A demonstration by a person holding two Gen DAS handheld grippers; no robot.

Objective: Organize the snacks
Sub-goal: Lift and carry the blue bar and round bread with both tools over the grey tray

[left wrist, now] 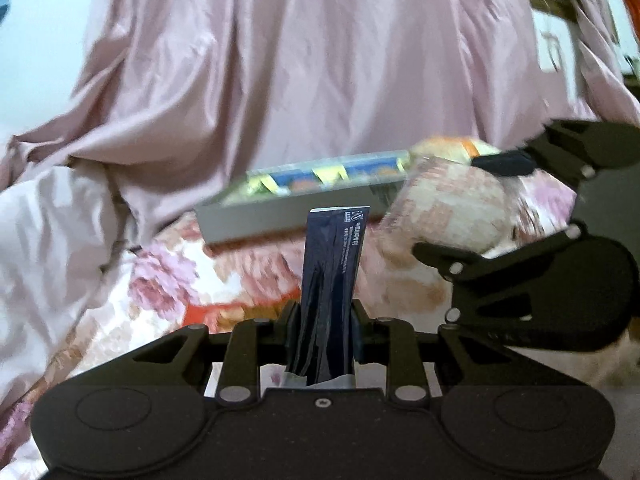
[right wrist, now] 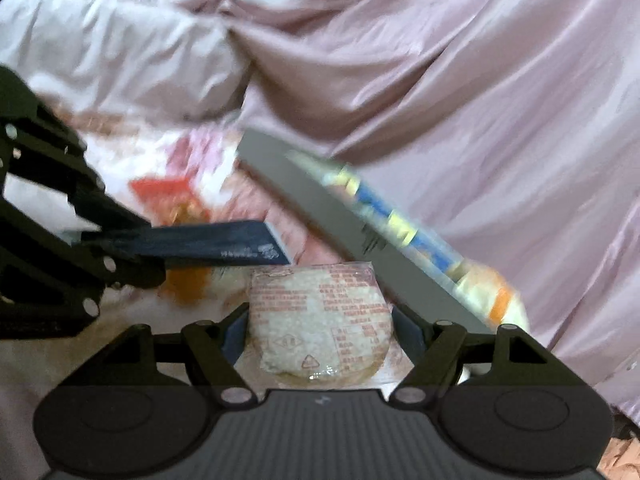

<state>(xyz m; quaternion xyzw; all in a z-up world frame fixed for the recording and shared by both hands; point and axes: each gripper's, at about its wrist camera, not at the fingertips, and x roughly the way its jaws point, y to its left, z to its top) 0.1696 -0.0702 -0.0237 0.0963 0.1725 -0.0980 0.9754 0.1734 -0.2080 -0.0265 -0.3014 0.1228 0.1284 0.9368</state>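
The left gripper (left wrist: 322, 320) is clamping a slim dark blue sachet (left wrist: 330, 280) that is sticking forward from its closed jaws, above the floral bedsheet (left wrist: 168, 276). The right gripper (right wrist: 320, 328) is squeezing a round, clear-wrapped rice cake (right wrist: 320, 320) (red print on its wrapper) with its jaws standing wide. A grey tray (right wrist: 320, 208) of snack packets (right wrist: 384, 208) is lying just beyond both, against the pink quilt (right wrist: 500, 100).

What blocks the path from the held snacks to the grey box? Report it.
Nothing visible does. The left gripper holds a dark sachet, the right gripper a clear-wrapped cake. The grey box lies ahead on the floral sheet, only open bedding between, though the frames are blurred.
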